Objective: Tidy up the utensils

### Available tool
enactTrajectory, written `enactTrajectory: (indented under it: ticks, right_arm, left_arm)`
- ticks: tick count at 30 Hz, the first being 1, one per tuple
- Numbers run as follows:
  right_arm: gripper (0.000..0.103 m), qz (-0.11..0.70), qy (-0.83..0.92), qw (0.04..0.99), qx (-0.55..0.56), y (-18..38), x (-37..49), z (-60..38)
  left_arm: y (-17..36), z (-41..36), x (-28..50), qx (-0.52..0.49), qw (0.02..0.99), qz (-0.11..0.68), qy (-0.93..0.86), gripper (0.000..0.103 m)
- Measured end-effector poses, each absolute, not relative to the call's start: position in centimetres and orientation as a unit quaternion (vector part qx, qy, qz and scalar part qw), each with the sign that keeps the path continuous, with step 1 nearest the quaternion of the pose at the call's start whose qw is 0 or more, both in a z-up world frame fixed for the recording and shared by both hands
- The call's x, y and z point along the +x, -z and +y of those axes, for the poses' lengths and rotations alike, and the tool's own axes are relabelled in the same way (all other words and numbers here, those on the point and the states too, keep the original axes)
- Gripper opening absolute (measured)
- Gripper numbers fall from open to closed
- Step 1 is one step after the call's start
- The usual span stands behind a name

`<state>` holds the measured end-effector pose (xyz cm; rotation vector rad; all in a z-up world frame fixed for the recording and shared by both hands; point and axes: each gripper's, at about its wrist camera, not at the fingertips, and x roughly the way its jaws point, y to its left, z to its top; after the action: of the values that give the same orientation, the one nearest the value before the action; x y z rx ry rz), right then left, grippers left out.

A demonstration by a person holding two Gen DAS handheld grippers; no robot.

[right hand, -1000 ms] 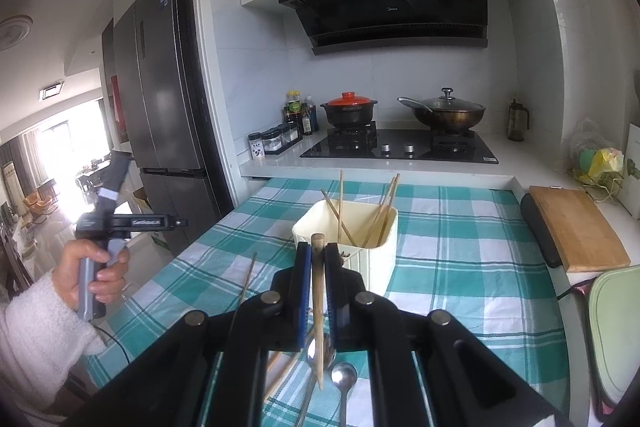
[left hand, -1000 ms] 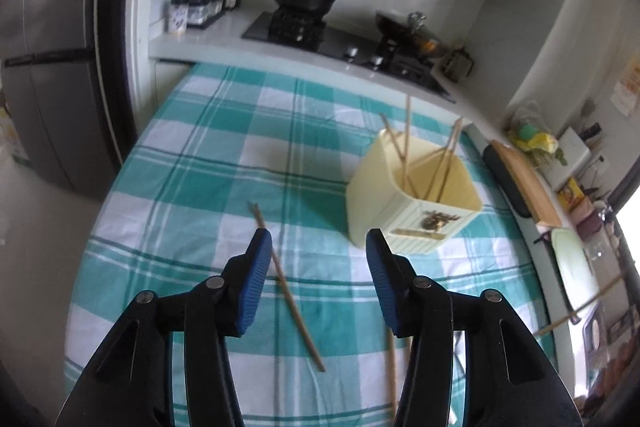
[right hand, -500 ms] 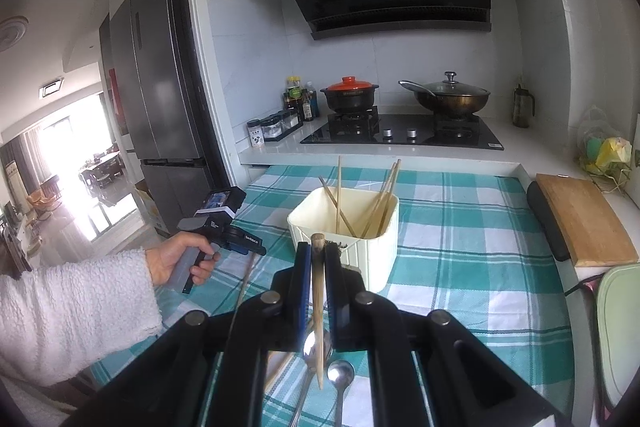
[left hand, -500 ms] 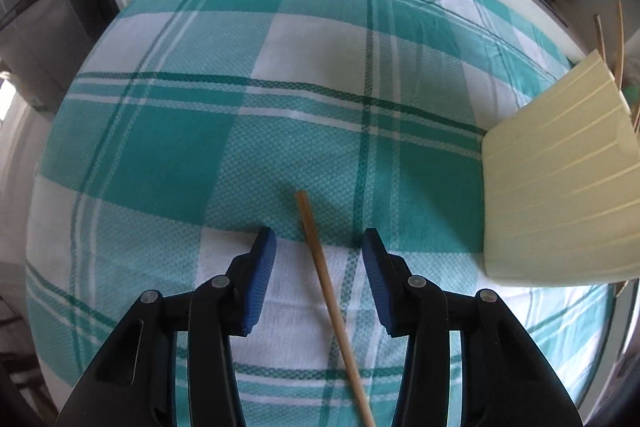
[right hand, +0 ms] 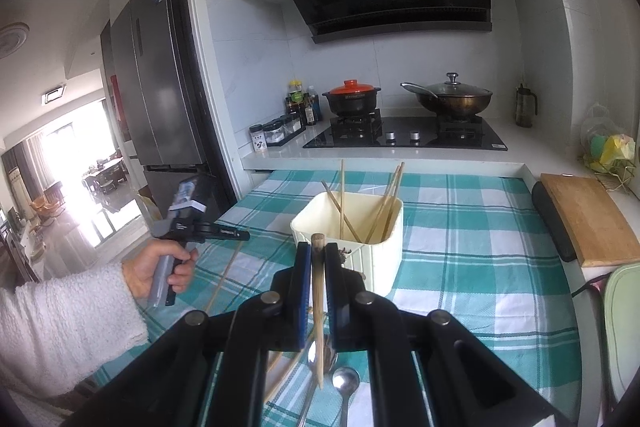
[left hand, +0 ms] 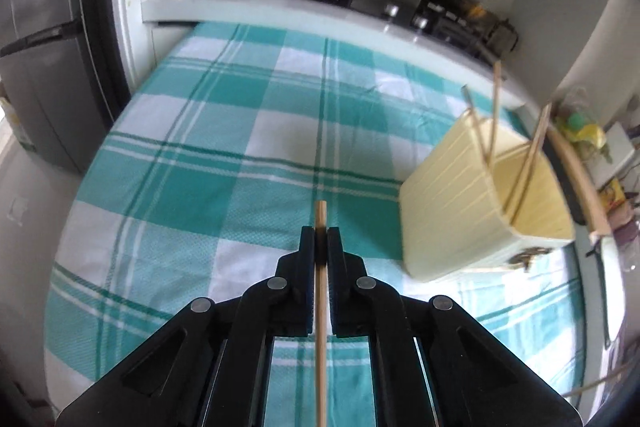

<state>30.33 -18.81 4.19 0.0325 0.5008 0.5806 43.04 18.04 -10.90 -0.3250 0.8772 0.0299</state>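
Observation:
My left gripper [left hand: 320,231] is shut on a wooden chopstick [left hand: 321,307] and holds it above the checked tablecloth, left of the cream utensil holder [left hand: 472,211]. That holder has several chopsticks standing in it. My right gripper [right hand: 317,247] is shut on another wooden chopstick [right hand: 318,307], held just in front of the cream holder [right hand: 352,227]. In the right wrist view the left gripper [right hand: 236,235] is at the left with its chopstick [right hand: 224,273] hanging down. Two metal spoons [right hand: 344,383] and loose chopsticks [right hand: 284,373] lie on the cloth below my right gripper.
The table has a teal checked cloth [right hand: 472,259]. A wooden cutting board [right hand: 588,219] lies at its right edge. Behind are a stove with a red-lidded pot [right hand: 352,99] and a wok [right hand: 452,99], spice jars [right hand: 276,133] and a fridge [right hand: 156,87] at the left.
My left gripper closed on the chopstick that lay on the cloth and lifted it. The right gripper stayed shut on its chopstick, nearly still.

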Motion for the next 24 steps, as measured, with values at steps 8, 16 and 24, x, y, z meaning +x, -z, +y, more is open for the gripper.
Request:
enactTrajectory:
  ticks: [8,16,24]
  right_arm:
    - [0.007,0.226,-0.296,0.928,0.012,-5.3,28.9,-17.5]
    - [0.007,0.212,-0.292,0.932,0.003,-6.1,28.0,-17.1]
    - [0.007,0.153,-0.252,0.956,-0.003,-10.1,32.0,-17.2]
  left_arm:
    - [1.7,17.0,34.6,-0.163,0.939,0.3,0.034,0.003]
    - [-1.2,16.1,31.5,-0.158,0.954,0.253,0.035,0.002]
    - [-7.6,13.9,31.8,-0.144,0.969,0.191,0.063,0.002]
